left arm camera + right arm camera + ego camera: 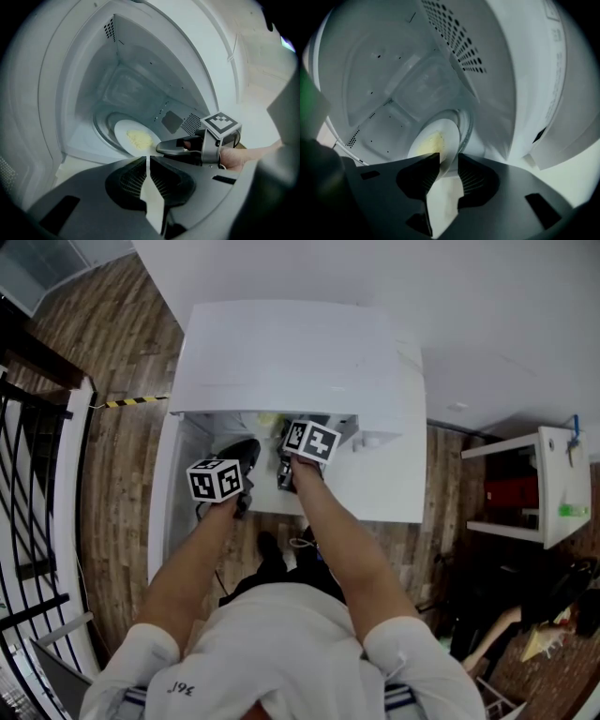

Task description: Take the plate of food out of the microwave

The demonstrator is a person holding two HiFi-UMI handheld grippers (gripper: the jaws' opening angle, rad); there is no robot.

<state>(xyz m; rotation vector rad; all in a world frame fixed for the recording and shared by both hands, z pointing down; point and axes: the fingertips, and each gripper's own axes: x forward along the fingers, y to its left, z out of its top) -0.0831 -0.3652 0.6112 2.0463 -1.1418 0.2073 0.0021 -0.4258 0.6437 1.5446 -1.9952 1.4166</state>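
The white microwave (291,352) stands open. A white plate (125,132) with yellow food (139,138) lies on the glass turntable (467,123) inside. My right gripper (449,160) reaches into the cavity, open, with the near rim of the plate (440,133) between its jaws. From the left gripper view its dark jaws (161,149) lie at the plate's right edge, with the marker cube (220,123) behind them. My left gripper (147,160) is shut on nothing, just outside the opening in front of the plate.
The microwave door (161,502) hangs open at the left. The microwave's control panel (555,56) is close on the right of my right gripper. The microwave sits on a white table (389,493). A black railing (28,484) and a white shelf unit (544,486) flank the table.
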